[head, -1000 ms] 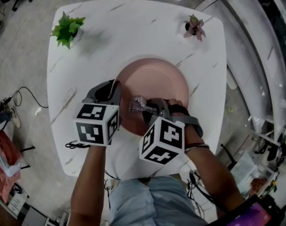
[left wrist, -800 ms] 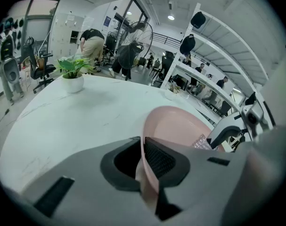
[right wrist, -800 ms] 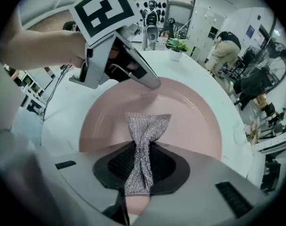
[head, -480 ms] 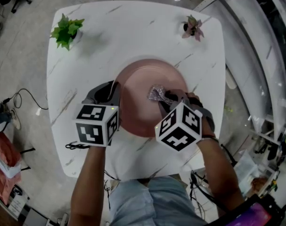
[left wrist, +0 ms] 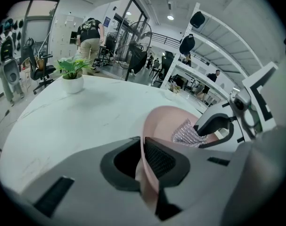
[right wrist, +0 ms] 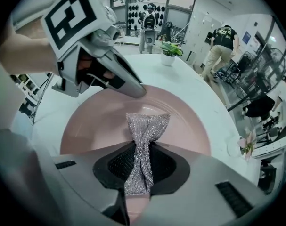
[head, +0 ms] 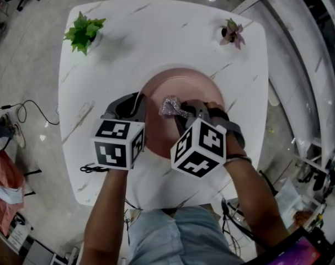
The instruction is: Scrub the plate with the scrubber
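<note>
A round pink plate [head: 206,93] lies on the white marble table [head: 128,37], just in front of me. My left gripper [head: 138,110] is shut on the plate's left rim [left wrist: 145,166], which stands pinched between its jaws. My right gripper [head: 181,110] is shut on a silvery mesh scrubber [head: 170,105], whose free end rests on the plate's inner surface near its middle [right wrist: 146,126]. In the right gripper view the scrubber [right wrist: 142,159] runs back between the jaws, and the left gripper [right wrist: 135,89] shows at the plate's far rim.
A green potted plant [head: 83,31] stands at the table's far left corner, a small pinkish plant [head: 232,35] at the far right. A black cable [head: 24,112] lies on the floor at left. People stand in the room beyond the table [left wrist: 90,36].
The right gripper swept the scrubber from the plate's left part to the right, then back left toward the middle. The left gripper has stayed on the rim.
</note>
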A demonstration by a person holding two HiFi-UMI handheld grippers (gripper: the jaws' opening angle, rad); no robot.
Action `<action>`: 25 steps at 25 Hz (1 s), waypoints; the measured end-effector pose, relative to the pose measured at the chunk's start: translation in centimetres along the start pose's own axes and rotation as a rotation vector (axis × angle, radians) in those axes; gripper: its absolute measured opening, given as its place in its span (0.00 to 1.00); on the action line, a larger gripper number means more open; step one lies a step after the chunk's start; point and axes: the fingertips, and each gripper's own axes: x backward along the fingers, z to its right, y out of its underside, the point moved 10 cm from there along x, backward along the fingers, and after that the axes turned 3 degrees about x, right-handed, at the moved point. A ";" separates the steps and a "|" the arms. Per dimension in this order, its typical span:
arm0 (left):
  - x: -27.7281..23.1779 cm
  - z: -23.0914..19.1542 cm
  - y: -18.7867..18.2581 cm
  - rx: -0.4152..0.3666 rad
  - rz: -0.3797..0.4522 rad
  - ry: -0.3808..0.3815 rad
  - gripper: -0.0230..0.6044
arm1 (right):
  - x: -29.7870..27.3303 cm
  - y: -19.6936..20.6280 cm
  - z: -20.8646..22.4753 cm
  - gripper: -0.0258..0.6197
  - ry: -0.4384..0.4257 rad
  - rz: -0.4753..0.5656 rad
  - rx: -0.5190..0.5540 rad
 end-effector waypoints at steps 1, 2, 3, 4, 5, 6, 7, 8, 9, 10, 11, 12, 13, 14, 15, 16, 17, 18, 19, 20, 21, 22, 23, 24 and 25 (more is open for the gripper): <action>0.0 0.0 0.0 0.000 0.000 -0.001 0.08 | 0.0 -0.1 -0.5 0.18 -0.014 0.005 0.017; 0.0 -0.1 0.1 0.000 -0.001 -0.002 0.08 | 0.1 -0.2 -1.1 0.18 -0.030 0.009 0.032; -0.1 -0.1 0.1 0.001 -0.001 -0.003 0.08 | 0.1 -0.1 -1.6 0.18 -0.046 0.012 0.044; -0.1 -0.1 0.1 0.003 0.000 -0.005 0.08 | 0.2 0.0 -2.1 0.18 -0.062 0.013 0.052; -0.1 -0.1 0.1 0.004 0.002 -0.006 0.08 | 0.3 0.2 -2.5 0.18 -0.078 0.012 0.056; -0.1 0.0 0.1 0.004 0.003 -0.009 0.08 | 0.5 0.5 -2.8 0.18 -0.093 0.009 0.057; -0.1 0.0 0.1 0.001 0.003 -0.014 0.08 | 0.6 0.8 -3.1 0.18 -0.107 0.001 0.054; -0.1 0.1 0.1 -0.004 0.003 -0.020 0.08 | 0.8 1.2 -3.4 0.18 -0.119 -0.010 0.050; -0.1 0.1 0.1 -0.009 0.003 -0.025 0.08 | 0.9 1.8 -3.6 0.18 -0.127 -0.024 0.046; -0.1 0.1 0.1 -0.016 0.004 -0.029 0.08 | 1.1 2.4 -3.8 0.18 -0.131 -0.039 0.041; -0.1 0.2 0.1 -0.025 0.006 -0.035 0.08 | 1.3 3.0 -3.9 0.18 -0.129 -0.052 0.033; 0.0 0.2 0.2 -0.041 0.005 -0.045 0.08 | 1.5 3.6 -3.9 0.18 -0.122 -0.061 0.021; 0.1 0.4 0.2 -0.068 -0.003 -0.061 0.09 | 1.8 4.2 -3.8 0.18 -0.109 -0.065 0.005; 0.3 0.7 0.2 -0.101 -0.017 -0.081 0.14 | 2.2 4.7 -3.6 0.18 -0.092 -0.063 -0.015; 0.6 1.1 0.1 -0.132 -0.031 -0.100 0.17 | 2.7 5.1 -3.2 0.18 -0.069 -0.056 -0.037; 0.9 1.6 -0.1 -0.154 -0.038 -0.115 0.17 | 3.4 5.5 -2.8 0.18 -0.042 -0.047 -0.058; 1.4 1.9 -0.2 -0.162 -0.034 -0.127 0.18 | 4.2 5.9 -2.3 0.18 -0.014 -0.036 -0.078; 2.1 2.2 -0.3 -0.160 -0.022 -0.139 0.17 | 5.1 6.2 -1.8 0.19 0.014 -0.024 -0.097; 2.9 2.4 -0.5 -0.152 -0.006 -0.151 0.17 | 6.1 6.6 -1.3 0.19 0.041 -0.008 -0.118; 4.0 2.7 -0.7 -0.145 0.012 -0.164 0.17 | 7.2 7.0 -0.8 0.19 0.066 0.013 -0.141; 5.2 3.2 -0.8 -0.139 0.032 -0.175 0.17 | 8.4 7.4 -0.4 0.19 0.089 0.041 -0.169; 6.5 3.8 -1.1 -0.137 0.056 -0.182 0.16 | 9.8 7.7 0.0 0.19 0.111 0.077 -0.202; 7.9 4.8 -1.3 -0.142 0.086 -0.185 0.15 | 11.3 8.0 0.4 0.19 0.135 0.121 -0.239; 9.3 5.9 -1.8 -0.155 0.126 -0.184 0.13 | 12.8 8.3 0.7 0.19 0.164 0.172 -0.280; 10.6 7.1 -2.4 -0.174 0.183 -0.182 0.10 | 14.4 8.5 1.1 0.19 0.200 0.231 -0.323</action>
